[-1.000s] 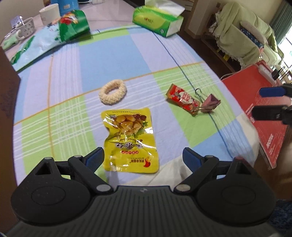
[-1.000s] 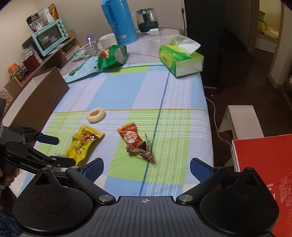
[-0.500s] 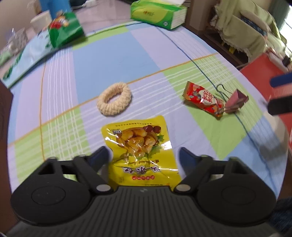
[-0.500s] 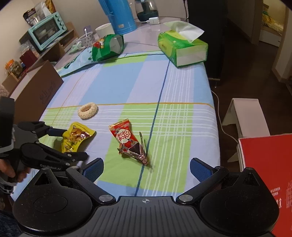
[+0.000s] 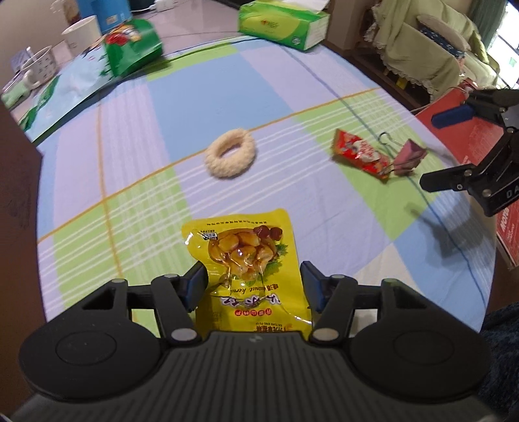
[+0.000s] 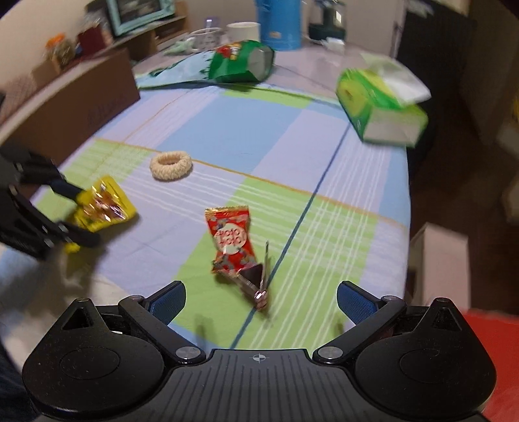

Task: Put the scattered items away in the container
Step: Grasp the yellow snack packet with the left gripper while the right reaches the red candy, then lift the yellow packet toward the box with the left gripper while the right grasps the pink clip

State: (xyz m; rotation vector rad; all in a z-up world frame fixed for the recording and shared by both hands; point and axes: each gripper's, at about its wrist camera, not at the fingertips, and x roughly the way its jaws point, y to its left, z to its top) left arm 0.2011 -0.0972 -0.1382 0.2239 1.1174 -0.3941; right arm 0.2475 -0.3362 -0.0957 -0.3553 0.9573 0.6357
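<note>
A yellow snack pouch point(image 5: 246, 256) lies flat on the checked tablecloth point(image 5: 201, 97). My left gripper point(image 5: 253, 287) is open and straddles the pouch's near half, with a pad at each side edge. From the right wrist view the pouch point(image 6: 103, 204) sits between the left gripper's fingers point(image 6: 68, 191). My right gripper point(image 6: 261, 300) is open, just short of a dark binder clip point(image 6: 254, 279) that touches a red candy packet point(image 6: 230, 237). A cream rope ring point(image 6: 171, 165) lies farther back. A brown cardboard box point(image 6: 81, 107) stands along the table's left side.
A green tissue box point(image 6: 382, 107), a green chip bag point(image 6: 240, 61), a blue jug point(image 6: 279, 22) and mugs point(image 5: 81, 35) sit at the far end. A red board point(image 5: 470, 139) lies beyond the right table edge. A white stool point(image 6: 438, 253) stands on the floor.
My left gripper has moved forward over the yellow pouch and its fingers have narrowed to the pouch's edges. My right gripper has come down and forward toward the binder clip.
</note>
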